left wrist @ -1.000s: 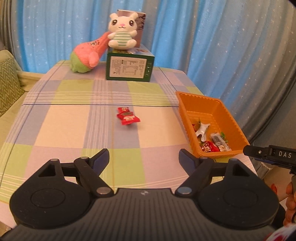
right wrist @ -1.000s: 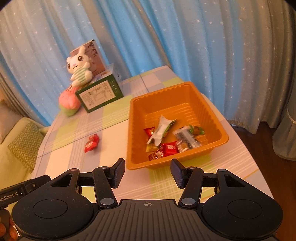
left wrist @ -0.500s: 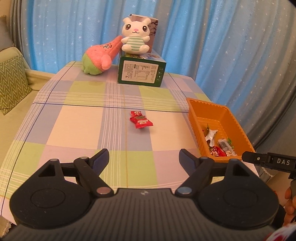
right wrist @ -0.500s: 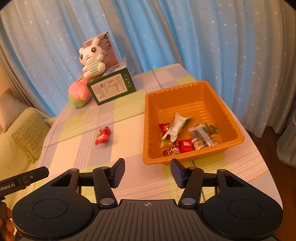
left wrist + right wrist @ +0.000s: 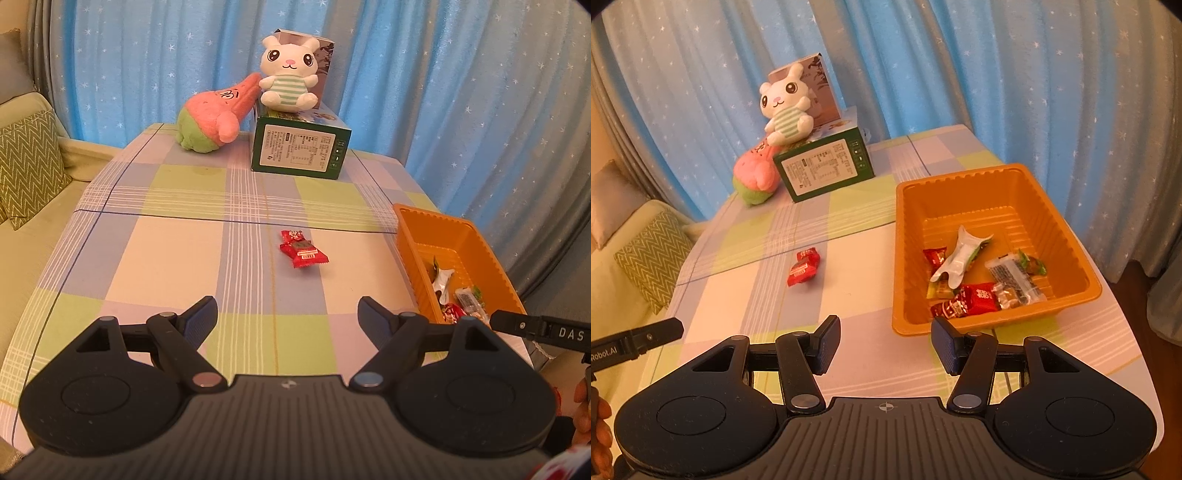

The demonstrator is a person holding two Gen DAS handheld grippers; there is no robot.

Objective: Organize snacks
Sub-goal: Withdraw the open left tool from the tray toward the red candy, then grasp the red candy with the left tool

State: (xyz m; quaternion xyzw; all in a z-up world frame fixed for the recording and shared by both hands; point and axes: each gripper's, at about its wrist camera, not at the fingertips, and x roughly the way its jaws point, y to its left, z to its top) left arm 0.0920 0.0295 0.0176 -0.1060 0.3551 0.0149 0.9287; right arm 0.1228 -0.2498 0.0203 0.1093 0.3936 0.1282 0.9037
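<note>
Snack packet [image 5: 302, 253] lies mid-table, left of tray [image 5: 432, 225] w/ other snacks [image 5: 979, 297] in it — behind: box [image 5: 299, 149], bunny toy [image 5: 289, 75] on top, plush [image 5: 210, 120] at its left.

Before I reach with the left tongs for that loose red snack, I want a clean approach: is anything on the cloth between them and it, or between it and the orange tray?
Nothing visible: bare checked tablecloth lies between the open left tongs, the red snack packet and the orange tray.

black ribbed gripper [image 5: 287, 317] with blue finger pads [image 5: 199, 319].
</note>
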